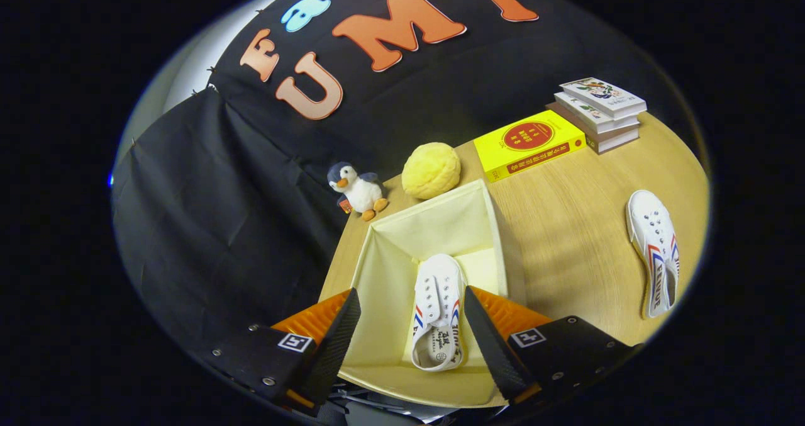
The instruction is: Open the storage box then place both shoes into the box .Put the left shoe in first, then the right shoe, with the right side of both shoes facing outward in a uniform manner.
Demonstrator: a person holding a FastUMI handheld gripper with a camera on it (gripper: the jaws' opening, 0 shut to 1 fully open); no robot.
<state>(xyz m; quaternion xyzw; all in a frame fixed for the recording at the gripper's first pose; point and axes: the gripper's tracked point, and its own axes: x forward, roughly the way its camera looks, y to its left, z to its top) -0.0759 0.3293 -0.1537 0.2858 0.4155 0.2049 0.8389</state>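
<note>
Gripper hangs over the open storage box, jaws spread wide and gripping nothing. One white shoe lies inside the box, between the fingers but nearer one of them, toe pointing away; whether that finger brushes it is hard to say through the fisheye warp. The second shoe sits well apart on the wooden table. Beyond the box: a penguin plush, a yellow plush ball, a yellow book, stacked books.

Open cream fabric storage box held one white striped shoe, toe pointing away; second shoe lay well apart on the table.
</note>
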